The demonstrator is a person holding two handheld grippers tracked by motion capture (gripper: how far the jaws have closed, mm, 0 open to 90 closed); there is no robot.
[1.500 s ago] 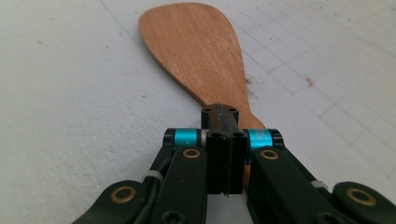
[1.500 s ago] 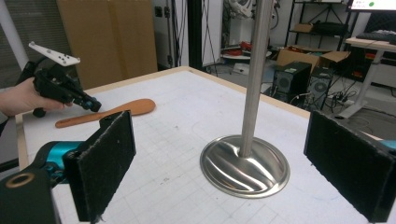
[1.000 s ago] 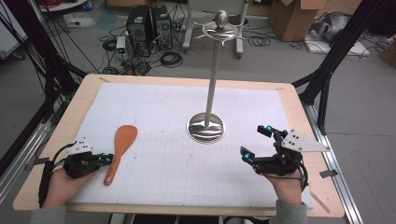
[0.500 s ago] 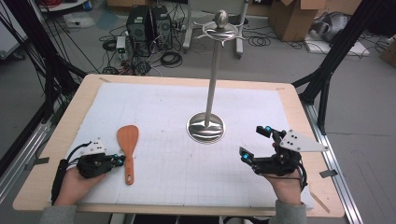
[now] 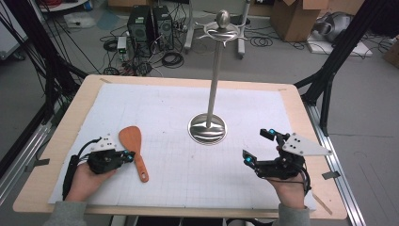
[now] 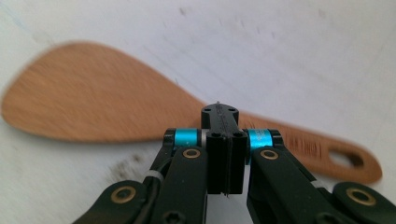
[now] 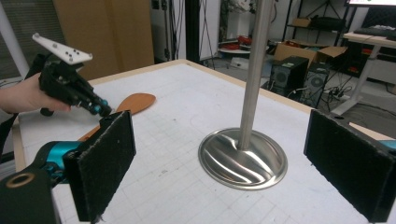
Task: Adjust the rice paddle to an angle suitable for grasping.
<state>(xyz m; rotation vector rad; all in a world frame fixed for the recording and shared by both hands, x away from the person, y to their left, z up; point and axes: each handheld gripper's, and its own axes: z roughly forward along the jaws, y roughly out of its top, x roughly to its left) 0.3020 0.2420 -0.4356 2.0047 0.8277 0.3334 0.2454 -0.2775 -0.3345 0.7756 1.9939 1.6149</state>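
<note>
Cluttered lab all round, cables and PC towers on the floor, and in the middle a wooden surface (image 5: pixel 56 141) covered with a white gridded sheet. So where are things at? Pretty much at the start, I'd say.

Over on the sheet's left part the wooden spatula (image 5: pixel 133 149) lies flat, blade away from the person and handle pointing back toward them. The left claw (image 5: pixel 128 154) is right up against it, tips at about the neck where blade meets handle, but its jaws are pressed together with nothing between them. In the left gripper view the spatula (image 6: pixel 93 98) sits just beyond the closed tips, so it isn't gripped or lifted; can't quite tell whether the tips touch the wood.

The right claw (image 5: pixel 258 147) hovers on the other side with jaws wide apart, pointed at the steel stand (image 5: pixel 207 127), whose round base sits mid-surface and whose top has hooks.

My guess is the spatula ends up hung on that stand. If so, everything is left: open up, grab, lift, carry over, hang.
</note>
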